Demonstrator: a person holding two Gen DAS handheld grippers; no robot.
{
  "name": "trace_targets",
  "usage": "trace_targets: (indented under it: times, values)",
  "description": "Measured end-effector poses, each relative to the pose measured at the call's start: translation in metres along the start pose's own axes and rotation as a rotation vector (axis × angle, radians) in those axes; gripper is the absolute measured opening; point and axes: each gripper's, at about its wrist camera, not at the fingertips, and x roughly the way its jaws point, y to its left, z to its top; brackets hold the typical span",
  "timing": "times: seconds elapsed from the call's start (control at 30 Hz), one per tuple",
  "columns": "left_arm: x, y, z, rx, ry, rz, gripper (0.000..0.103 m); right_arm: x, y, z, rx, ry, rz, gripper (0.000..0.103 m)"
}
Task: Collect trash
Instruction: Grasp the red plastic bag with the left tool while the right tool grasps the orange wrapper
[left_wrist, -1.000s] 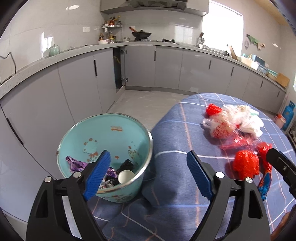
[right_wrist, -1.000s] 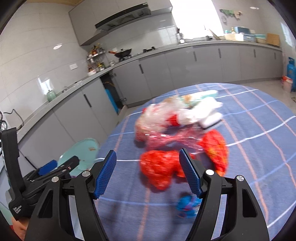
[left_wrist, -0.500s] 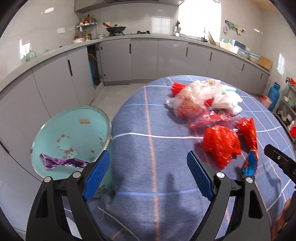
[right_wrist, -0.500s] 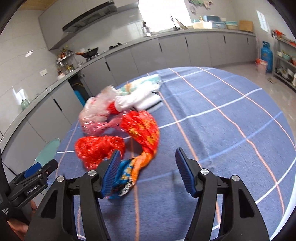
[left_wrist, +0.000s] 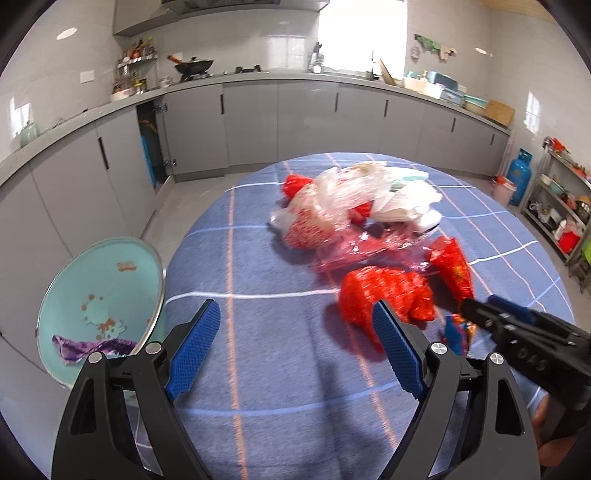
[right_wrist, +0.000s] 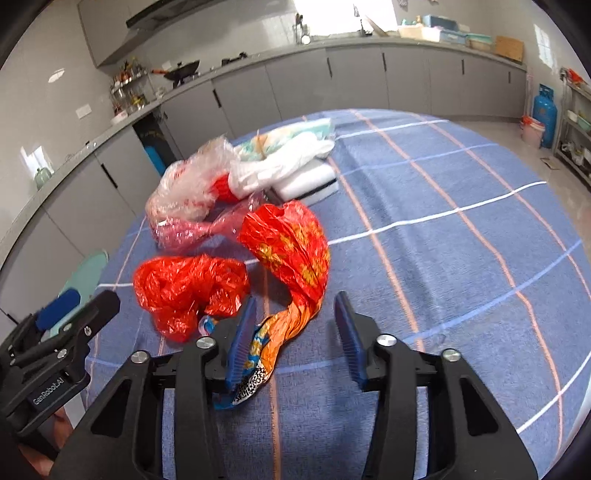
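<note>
A round table under a blue checked cloth (right_wrist: 461, 229) carries a heap of litter. The right gripper (right_wrist: 295, 332) reaches down at the near end of a long orange-and-red printed plastic wrapper (right_wrist: 295, 251). Its jaws have just been closing, and the wrapper's twisted tail lies between them, against the left pad (right_wrist: 242, 339), with a gap to the right pad, so it is not yet pinched. Just left of it sits a crumpled red plastic bag (right_wrist: 188, 288), and farther off a clear plastic bag with red print (right_wrist: 188, 192) beside white folded packets (right_wrist: 295, 162). The left gripper (left_wrist: 295, 343) hovers wide apart over bare cloth, holding nothing. Off the table's left edge stands a teal enamel bin (left_wrist: 107, 280) with a purple wrapper (left_wrist: 92, 347) inside.
</note>
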Motion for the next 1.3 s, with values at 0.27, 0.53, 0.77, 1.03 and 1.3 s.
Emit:
trace_targets:
  times: [0.27, 0.53, 0.77, 1.03, 1.3]
  values:
    - [0.005, -0.016, 0.008, 0.027, -0.005, -0.022, 0.083, 0.000, 0.001, -0.004, -0.015, 0.010, 0.035, 0.016]
    - [0.021, -0.030, 0.013, 0.038, 0.017, -0.048, 0.078, -0.010, -0.011, 0.000, 0.027, -0.037, 0.002, 0.002]
    - [0.037, -0.037, 0.007, 0.038, 0.056, -0.075, 0.062, -0.007, -0.021, -0.001, 0.085, -0.019, 0.062, 0.012]
    - [0.043, -0.041, 0.001, 0.039, 0.070, -0.135, 0.038, -0.002, -0.013, 0.008, 0.051, -0.013, 0.040, 0.039]
    - [0.038, -0.038, -0.003, 0.036, 0.068, -0.165, 0.027, 0.015, -0.007, 0.005, 0.044, 0.069, 0.069, 0.019]
